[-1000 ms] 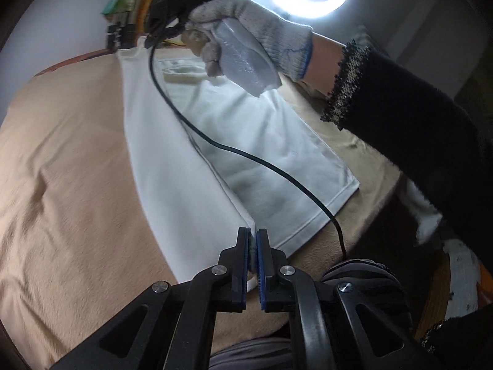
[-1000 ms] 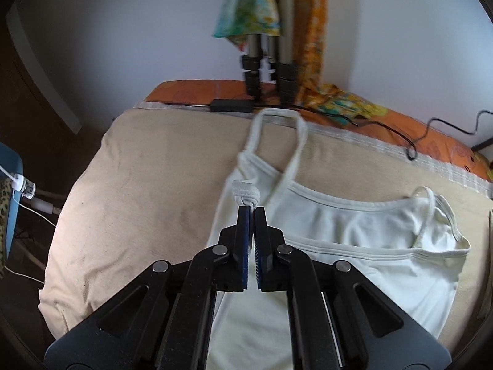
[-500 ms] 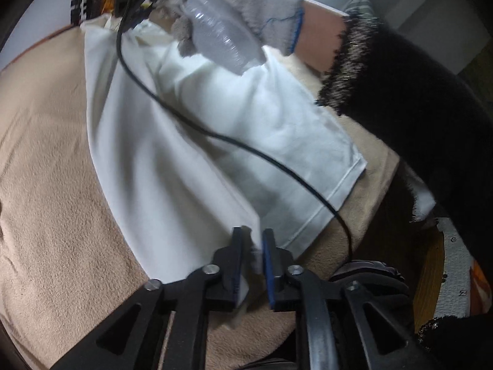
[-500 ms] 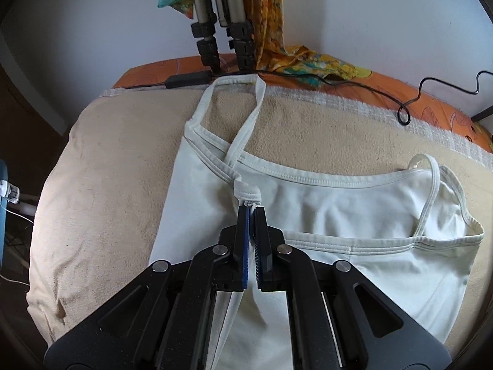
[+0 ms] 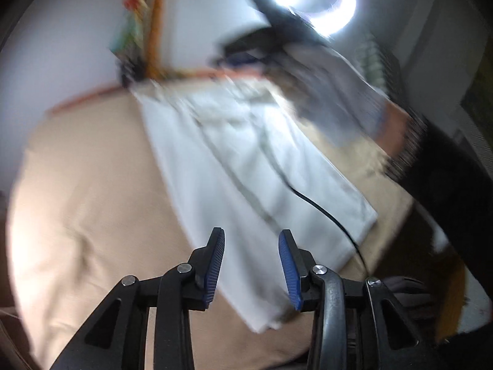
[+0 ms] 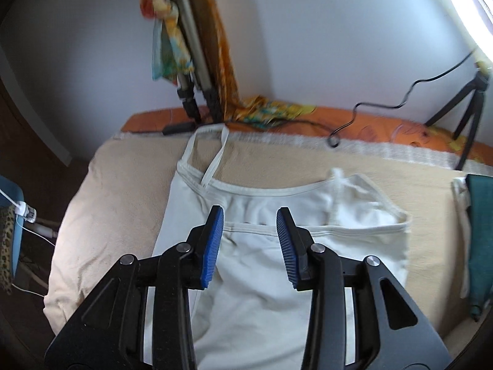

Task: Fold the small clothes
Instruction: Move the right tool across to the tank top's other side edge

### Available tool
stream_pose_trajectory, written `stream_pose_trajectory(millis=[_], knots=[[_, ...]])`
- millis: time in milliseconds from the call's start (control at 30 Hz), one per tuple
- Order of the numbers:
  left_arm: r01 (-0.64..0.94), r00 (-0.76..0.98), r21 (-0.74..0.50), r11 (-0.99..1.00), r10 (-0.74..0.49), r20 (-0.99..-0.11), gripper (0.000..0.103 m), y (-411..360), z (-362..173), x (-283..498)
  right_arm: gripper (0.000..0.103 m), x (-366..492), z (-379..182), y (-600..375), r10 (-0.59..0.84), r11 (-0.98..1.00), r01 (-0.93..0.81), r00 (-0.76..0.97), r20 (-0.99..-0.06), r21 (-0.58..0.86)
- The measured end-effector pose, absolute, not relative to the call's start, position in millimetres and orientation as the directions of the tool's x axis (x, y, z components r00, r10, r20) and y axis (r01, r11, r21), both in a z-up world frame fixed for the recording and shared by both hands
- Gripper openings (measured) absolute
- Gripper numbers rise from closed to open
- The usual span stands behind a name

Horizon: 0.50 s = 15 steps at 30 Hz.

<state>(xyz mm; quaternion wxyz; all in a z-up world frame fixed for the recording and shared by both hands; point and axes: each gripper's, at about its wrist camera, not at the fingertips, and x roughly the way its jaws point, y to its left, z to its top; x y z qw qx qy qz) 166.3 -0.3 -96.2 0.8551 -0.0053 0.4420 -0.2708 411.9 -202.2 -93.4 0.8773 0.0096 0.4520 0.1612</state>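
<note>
Now white top [image 6: 265, 246] lies flat w/ side folded.

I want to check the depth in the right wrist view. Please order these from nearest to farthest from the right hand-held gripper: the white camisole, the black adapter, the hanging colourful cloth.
1. White camisole: directly under the right hand-held gripper, whose jaws are opening with nothing between the pads.
2. Black adapter: at the bed's far edge, beyond the strap, left of centre.
3. Hanging colourful cloth: high on the stand, by the wall.

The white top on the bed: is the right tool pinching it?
No. The right tool is opening, its blue pads apart with nothing between them, above the white top lying on the bed.
</note>
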Motion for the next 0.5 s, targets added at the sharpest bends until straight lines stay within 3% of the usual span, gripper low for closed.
stream_pose_trajectory(millis=[233,500], knots=[[0.391,0.603,-0.148,0.908,-0.374,-0.705,0.035,13,-63,173,0.038,363,-49,-257,0.284,0.954,-0.255,0.607,-0.742,0.157],[0.463,0.622,-0.058,0.884,-0.371,-0.689,0.035,-40,-47,164,0.038,322,-38,-338,0.244,0.967,-0.223,0.646,-0.723,0.126]])
